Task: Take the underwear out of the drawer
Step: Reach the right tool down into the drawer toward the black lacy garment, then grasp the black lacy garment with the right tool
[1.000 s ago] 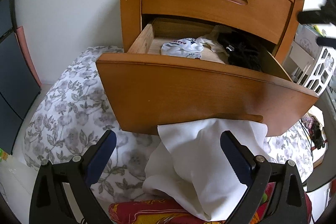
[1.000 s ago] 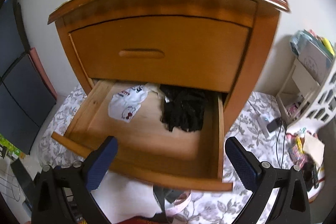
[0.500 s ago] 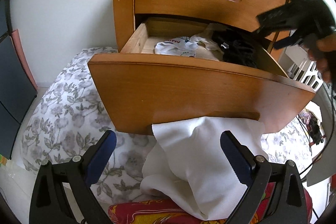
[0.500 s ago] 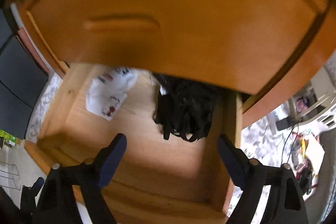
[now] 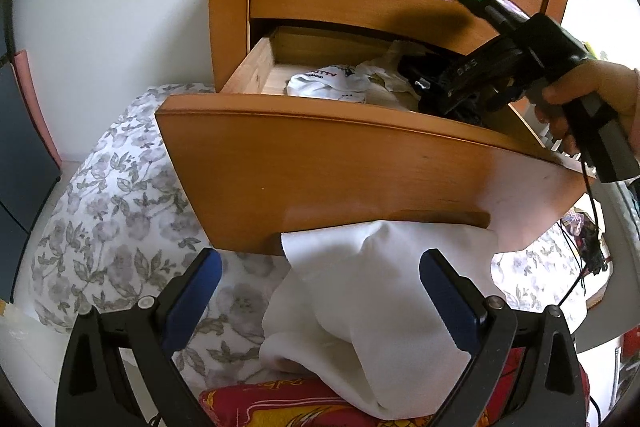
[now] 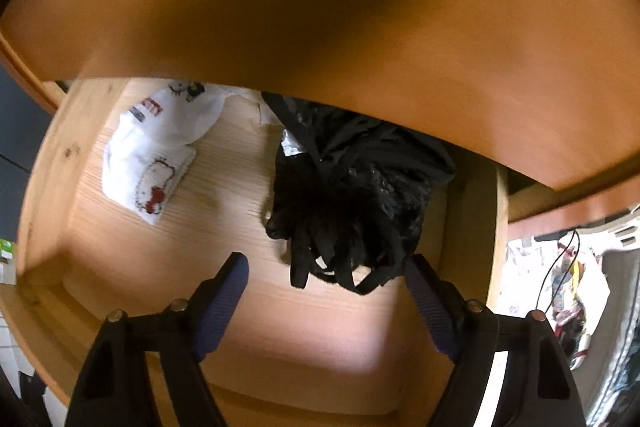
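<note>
Inside the open drawer point(image 6: 132, 227) the right gripper point(image 6: 326, 281) hung spread wide and empty over the black underwear point(image 6: 352, 195); it needed to sink deeper before pinching, while the left gripper point(image 5: 320, 287) waited wide, holding nothing

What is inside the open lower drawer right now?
Inside the drawer: white printed underwear on the left, a black strappy bundle on the right, with the open right gripper just short of it. The upper drawer front hides the back.
</note>
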A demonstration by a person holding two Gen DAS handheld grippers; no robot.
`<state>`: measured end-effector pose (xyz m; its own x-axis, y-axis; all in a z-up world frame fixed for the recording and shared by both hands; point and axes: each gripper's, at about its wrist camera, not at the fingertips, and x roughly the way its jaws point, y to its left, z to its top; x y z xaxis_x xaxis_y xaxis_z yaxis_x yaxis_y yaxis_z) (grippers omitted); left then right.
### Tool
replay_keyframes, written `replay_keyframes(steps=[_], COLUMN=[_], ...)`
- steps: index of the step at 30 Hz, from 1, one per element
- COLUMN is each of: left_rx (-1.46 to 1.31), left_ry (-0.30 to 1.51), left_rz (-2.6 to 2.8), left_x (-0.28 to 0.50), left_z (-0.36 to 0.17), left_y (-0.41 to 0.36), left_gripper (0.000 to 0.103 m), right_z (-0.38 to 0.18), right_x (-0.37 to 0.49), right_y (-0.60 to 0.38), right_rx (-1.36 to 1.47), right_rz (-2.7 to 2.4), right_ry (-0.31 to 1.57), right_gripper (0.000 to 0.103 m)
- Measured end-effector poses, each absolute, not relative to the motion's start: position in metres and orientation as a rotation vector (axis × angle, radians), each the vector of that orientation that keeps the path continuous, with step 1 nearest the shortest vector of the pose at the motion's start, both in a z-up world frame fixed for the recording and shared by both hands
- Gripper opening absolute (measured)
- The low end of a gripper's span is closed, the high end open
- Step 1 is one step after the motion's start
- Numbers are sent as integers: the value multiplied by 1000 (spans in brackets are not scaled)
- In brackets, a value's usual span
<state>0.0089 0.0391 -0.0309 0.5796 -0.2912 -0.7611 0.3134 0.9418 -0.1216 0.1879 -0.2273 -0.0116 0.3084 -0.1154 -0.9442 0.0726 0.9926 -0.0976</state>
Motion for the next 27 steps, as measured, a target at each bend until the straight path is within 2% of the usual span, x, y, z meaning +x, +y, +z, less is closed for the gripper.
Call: replay_keyframes(steps=[12, 20, 22, 27], left_rx=[15, 11, 11, 19], left_ry=[896, 903, 903, 901], left_rz=[-372, -380, -379, -376], left_x=[11, 11, 11, 11], left_z=[-33, -34, -33, -34], left_y=[40, 41, 40, 40], left_gripper=[99, 99, 99, 99], right_z=[-34, -39, -37, -28], right_x=[206, 212, 213, 208], right_y=[-224, -221, -220, -219], right_rx=[-101, -115, -125, -149], right_rz=[-117, -107, -106, -106], right_ry=[1321, 1335, 1326, 1301], right_gripper=[56, 27, 14, 13])
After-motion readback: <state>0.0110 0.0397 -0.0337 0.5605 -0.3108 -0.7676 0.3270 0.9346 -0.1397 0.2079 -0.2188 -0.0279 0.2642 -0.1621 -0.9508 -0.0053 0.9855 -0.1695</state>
